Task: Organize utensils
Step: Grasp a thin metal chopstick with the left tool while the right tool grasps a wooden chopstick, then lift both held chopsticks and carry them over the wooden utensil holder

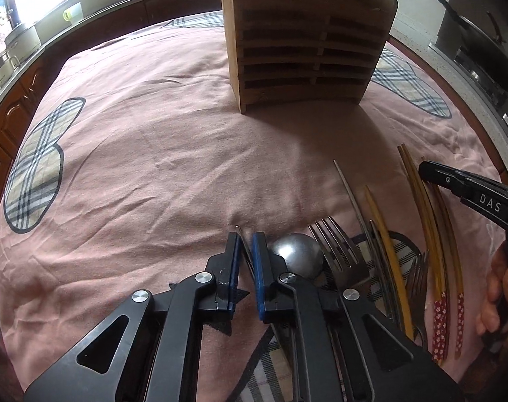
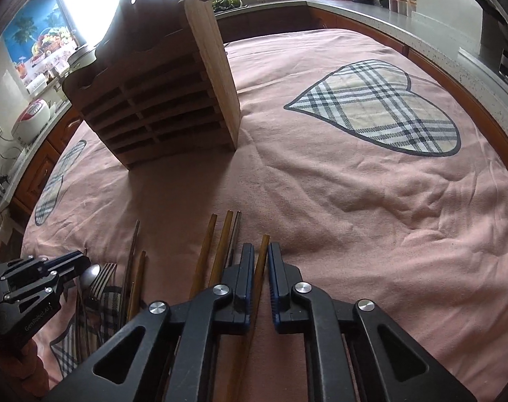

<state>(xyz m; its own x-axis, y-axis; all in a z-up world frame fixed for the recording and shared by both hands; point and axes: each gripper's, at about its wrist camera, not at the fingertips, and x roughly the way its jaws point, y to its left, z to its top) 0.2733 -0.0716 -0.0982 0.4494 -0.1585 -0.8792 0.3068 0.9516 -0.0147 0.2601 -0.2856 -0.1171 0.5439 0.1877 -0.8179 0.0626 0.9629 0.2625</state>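
Two claws are working at the near edge of the pink cloth (image 2: 337, 201) that is covering the surface, and I am taking the wooden utensil rack (image 1: 307, 43) as my landmark. I am seeing that rack standing upright in the middle of the cloth, well beyond both claws, with its slatted front facing me. All the loose utensils are lying in a row on the cloth on the near side of the rack, their tips pointing roughly toward it. My left claw (image 1: 245, 244) is sitting at the left end of that row, its blue pads drawn in narrow and pinching a thin metal rod (image 1: 239, 231), probably a metal chopstick, whose tip is poking out just past the fingertips. Just right of it, still on the near side of the rack, a steel spoon (image 1: 297, 251) and a fork (image 1: 337, 251) are lying side by side, then a yellow chopstick (image 1: 386, 241) and a pair with red patterned ends (image 1: 438, 318). My right claw (image 2: 261, 251) is working further right in the row, jaws drawn in narrow and gripping a single brown wooden chopstick (image 2: 262, 261) between the pads. Three more chopsticks (image 2: 220, 244) are lying just left of it, untouched. A plaid heart patch (image 2: 388, 110) is showing on the cloth to the right of the rack.
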